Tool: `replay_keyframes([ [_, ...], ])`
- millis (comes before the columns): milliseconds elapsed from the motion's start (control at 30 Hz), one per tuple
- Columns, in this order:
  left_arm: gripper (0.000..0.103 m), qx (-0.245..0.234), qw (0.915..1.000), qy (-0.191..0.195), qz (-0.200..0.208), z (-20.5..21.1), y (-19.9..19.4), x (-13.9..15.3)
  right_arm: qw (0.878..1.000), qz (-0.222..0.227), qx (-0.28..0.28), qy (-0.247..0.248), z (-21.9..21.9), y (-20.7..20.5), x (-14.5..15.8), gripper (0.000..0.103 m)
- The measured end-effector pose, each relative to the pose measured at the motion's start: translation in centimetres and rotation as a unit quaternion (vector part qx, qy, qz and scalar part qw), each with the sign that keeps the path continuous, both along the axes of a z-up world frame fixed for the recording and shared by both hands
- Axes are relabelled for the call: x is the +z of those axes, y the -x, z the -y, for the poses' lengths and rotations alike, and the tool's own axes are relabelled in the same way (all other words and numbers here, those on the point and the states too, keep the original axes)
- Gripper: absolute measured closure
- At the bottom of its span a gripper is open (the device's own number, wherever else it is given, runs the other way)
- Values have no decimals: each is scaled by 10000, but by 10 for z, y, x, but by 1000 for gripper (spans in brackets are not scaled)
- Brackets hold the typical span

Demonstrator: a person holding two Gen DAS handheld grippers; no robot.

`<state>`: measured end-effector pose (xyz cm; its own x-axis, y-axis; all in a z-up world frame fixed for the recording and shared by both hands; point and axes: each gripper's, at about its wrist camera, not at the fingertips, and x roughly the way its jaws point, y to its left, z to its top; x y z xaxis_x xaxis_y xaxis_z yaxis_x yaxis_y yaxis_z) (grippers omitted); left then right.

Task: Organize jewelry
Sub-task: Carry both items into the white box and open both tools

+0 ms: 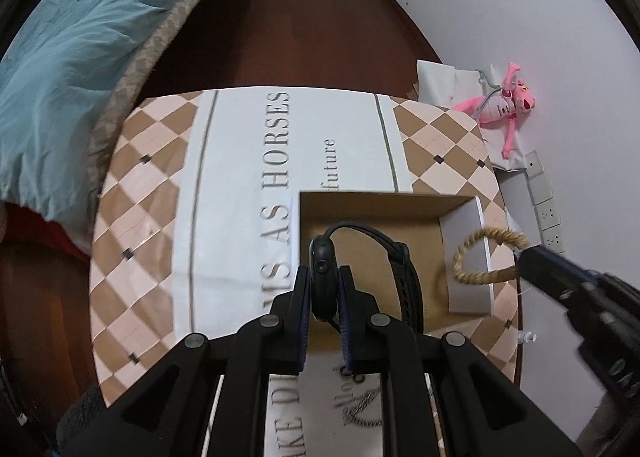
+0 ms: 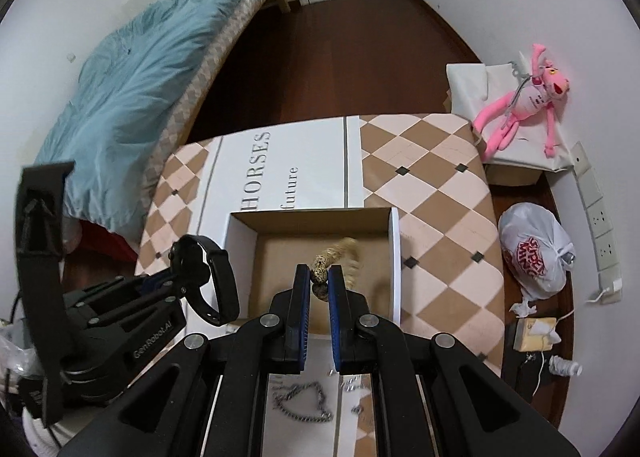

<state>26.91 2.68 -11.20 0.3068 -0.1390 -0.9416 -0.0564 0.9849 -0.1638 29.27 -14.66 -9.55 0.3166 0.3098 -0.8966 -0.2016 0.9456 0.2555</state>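
Note:
My left gripper (image 1: pixel 323 277) is shut on a black smartwatch (image 1: pixel 324 257), its strap (image 1: pixel 404 269) looping over the open cardboard box (image 1: pixel 372 209). It also shows in the right wrist view (image 2: pixel 176 277), holding the watch (image 2: pixel 212 277) left of the box (image 2: pixel 312 217). My right gripper (image 2: pixel 319 277) is shut on a speckled tan bead bracelet (image 2: pixel 322 269) above the box; in the left wrist view the gripper (image 1: pixel 524 257) holds the bracelet (image 1: pixel 476 257) over the box's right side. A silver chain (image 2: pixel 304 403) lies on the table below my right gripper and shows in the left wrist view (image 1: pixel 362 409).
The table (image 2: pixel 432 193) has a checkered cloth with a white printed panel. A bed with a teal duvet (image 2: pixel 132 105) stands left. A pink plush toy (image 2: pixel 524 105) on a white-covered box and a white plastic bag (image 2: pixel 536 253) are at the right by the wall.

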Motion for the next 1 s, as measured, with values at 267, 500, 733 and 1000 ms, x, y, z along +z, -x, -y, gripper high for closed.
replay_keyframes([
  [267,85,-127,9992,147,-338,6,-34,-20,9986,-455,257,-14,-6,-39,-37,93],
  [500,17,86,9997,-71,-208,-1,-38,-16,9970,-761,141,9,7,-45,-57,53],
  [733,8,319,9967,-719,176,-11,-21,-11,9962,-448,-83,748,11,-28,-60,8],
  [1000,7,362,9933,-1044,352,-10,6,-18,9918,-227,-230,1235,15,-7,-75,4],
])
